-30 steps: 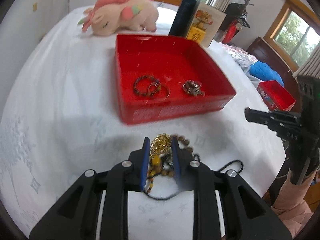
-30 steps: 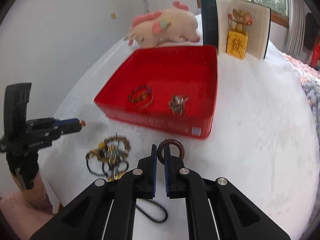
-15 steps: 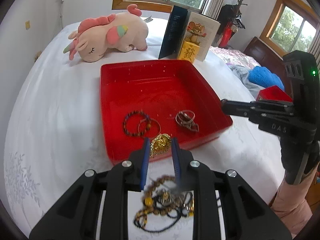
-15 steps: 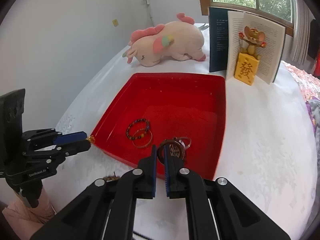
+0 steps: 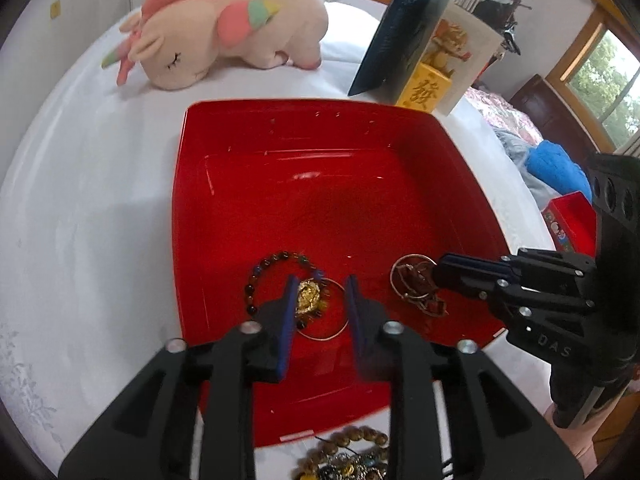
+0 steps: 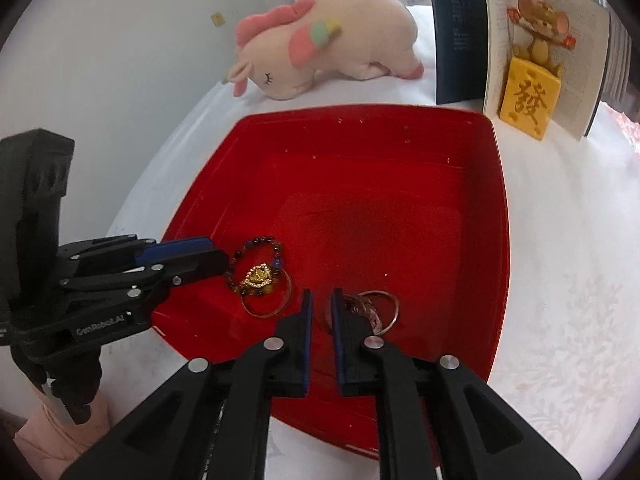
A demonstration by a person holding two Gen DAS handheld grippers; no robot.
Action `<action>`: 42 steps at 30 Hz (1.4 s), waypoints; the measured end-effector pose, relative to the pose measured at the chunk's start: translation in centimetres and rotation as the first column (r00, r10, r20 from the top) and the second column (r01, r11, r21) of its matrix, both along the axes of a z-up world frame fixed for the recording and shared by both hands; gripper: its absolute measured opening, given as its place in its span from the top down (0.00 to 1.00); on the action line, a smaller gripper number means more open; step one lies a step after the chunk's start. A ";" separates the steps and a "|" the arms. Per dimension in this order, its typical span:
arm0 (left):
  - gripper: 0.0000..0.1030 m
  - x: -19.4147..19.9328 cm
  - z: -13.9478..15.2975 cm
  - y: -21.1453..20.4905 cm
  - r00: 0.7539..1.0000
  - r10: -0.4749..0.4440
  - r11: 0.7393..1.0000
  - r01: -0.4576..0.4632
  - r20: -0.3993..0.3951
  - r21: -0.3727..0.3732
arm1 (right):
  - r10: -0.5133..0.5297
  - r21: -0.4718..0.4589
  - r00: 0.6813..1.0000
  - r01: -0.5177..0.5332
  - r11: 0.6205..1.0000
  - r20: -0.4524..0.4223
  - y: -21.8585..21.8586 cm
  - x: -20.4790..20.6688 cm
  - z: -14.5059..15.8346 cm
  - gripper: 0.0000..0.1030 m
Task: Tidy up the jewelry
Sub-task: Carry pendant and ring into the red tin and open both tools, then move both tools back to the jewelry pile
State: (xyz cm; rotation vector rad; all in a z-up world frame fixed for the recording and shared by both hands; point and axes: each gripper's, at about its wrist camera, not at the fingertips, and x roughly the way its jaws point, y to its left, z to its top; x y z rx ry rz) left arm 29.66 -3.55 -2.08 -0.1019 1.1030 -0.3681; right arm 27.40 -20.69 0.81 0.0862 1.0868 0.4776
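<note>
A red tray (image 5: 180, 200) (image 6: 502, 220) lies on the white bed. My left gripper (image 5: 322, 292) (image 6: 222, 258) hangs over its near left part with its jaws opening. The gold pendant (image 5: 307, 298) (image 6: 259, 276) lies free on a dark bead bracelet (image 5: 256, 276) (image 6: 256, 242) and a thin bangle (image 5: 332, 332). My right gripper (image 6: 321, 300) (image 5: 440, 272) is opening slightly, with nothing between its pads. The brown ring seems to lie among the silver rings (image 6: 390, 308) (image 5: 404, 280), partly hidden by my right finger. A jewelry heap (image 5: 348, 460) stays outside the tray.
A pink unicorn plush (image 5: 224, 28) (image 6: 332, 44) lies behind the tray. An open book with a mouse figure on a yellow block (image 6: 528, 96) stands at the back right. A small red box (image 5: 572, 220) and blue cloth (image 5: 556, 168) sit far right.
Both grippers moved forward from the heap to over the tray. The gold pendant left my left jaws, which widened. The brown ring no longer sits between my right pads.
</note>
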 end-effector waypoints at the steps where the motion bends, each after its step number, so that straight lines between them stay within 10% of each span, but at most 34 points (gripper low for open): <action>1: 0.70 0.0 -0.1 0.1 1.000 0.003 1.000 -0.003 -0.001 0.004 | -0.001 0.000 1.000 0.001 1.000 0.001 -0.1 -0.1 0.0 0.90; 22: 0.54 -9.7 2.1 4.1 0.996 0.004 1.000 -0.005 0.088 0.016 | 0.004 0.027 0.995 -0.006 1.000 0.097 -0.7 -8.4 3.0 0.65; 42: 0.66 -11.6 -4.7 4.3 0.993 -0.045 0.999 0.043 -0.109 -0.024 | 0.034 0.029 0.999 -0.035 0.999 0.042 0.1 -12.4 0.0 0.66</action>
